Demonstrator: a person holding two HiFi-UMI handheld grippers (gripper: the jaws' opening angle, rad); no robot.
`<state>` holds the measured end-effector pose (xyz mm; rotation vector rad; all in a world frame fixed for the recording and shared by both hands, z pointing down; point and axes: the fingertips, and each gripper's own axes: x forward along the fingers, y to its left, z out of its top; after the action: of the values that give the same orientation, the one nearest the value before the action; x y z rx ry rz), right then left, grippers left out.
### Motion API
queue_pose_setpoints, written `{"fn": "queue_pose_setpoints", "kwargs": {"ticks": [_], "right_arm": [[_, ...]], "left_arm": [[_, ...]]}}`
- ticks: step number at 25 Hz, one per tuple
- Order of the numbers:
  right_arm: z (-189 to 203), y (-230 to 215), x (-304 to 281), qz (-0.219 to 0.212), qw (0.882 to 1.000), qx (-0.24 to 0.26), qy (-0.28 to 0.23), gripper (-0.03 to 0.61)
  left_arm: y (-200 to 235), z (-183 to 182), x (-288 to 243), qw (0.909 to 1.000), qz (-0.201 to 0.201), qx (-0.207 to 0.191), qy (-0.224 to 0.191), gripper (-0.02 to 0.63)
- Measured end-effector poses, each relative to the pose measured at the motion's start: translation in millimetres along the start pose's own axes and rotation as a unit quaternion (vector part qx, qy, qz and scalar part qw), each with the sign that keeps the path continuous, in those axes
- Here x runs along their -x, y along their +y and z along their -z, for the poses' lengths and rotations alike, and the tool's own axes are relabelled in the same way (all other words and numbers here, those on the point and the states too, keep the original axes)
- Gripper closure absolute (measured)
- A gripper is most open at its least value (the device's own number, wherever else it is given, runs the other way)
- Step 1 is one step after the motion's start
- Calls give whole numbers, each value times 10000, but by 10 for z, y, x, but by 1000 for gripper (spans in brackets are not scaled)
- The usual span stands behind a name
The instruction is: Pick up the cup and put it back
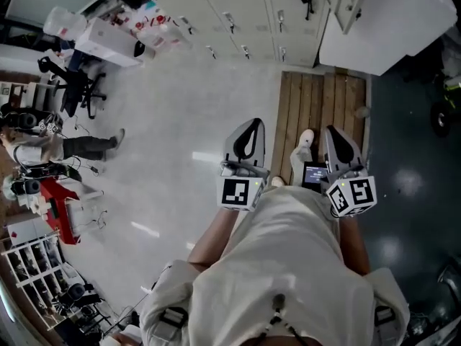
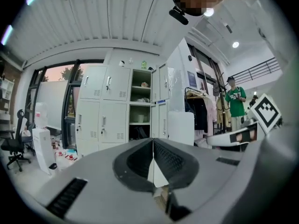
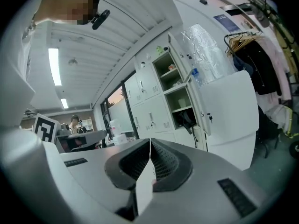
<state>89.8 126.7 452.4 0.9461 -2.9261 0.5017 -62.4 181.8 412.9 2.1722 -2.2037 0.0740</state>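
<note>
In the head view I hold both grippers at waist height, and they point forward over the floor. My left gripper (image 1: 248, 130) has its jaws together with nothing between them, as the left gripper view (image 2: 153, 141) also shows. My right gripper (image 1: 337, 137) is shut and empty as well, its jaws meeting in the right gripper view (image 3: 150, 143). Ahead stands an open locker (image 2: 141, 104) with shelves. A small pale cup-like object (image 2: 141, 118) sits on its middle shelf, too small to tell for sure. Both grippers are far from it.
A wooden pallet (image 1: 320, 110) lies on the floor before the white lockers (image 1: 245, 13). An open white door (image 1: 382, 20) stands at the right. An office chair (image 1: 75, 85) and a person (image 1: 68, 146) are at the left; another person in green (image 2: 235, 101) stands at the right.
</note>
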Motion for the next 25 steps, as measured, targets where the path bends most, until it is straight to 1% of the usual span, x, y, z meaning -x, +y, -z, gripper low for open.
{"fn": "queue_pose_setpoints", "kwargs": {"ticks": [4,7,10,12,16,19,22,25], "right_arm": [[117,488,462,-26,10000,85,38,552],[145,722,833,-29,9996,260,99,552],[115,804,1115,-24,9993,361,27,552],[109,860,1234,-82,9990,428,30,552],[158,917,1404,-292,9984,471,68,552],[159,1010,1500,-396,9983,428,57,552],[165,1152,1696,-430,9984,359,65,554],[179,1237,2023,-469,9983,329,85,554]], "left_arm": [[-103,129,556,9999,58,131,87,603],[-328,166,883,9992,218,333,13,603],[-545,179,1083,9989,370,293,-38,603],[-635,189,1190,9987,399,303,-41,603],[-811,294,1368,9988,316,361,29,603],[-862,328,1489,9989,208,397,122,603],[-930,281,1645,9988,192,389,208,603],[-1125,163,1832,9979,206,573,207,603]]}}
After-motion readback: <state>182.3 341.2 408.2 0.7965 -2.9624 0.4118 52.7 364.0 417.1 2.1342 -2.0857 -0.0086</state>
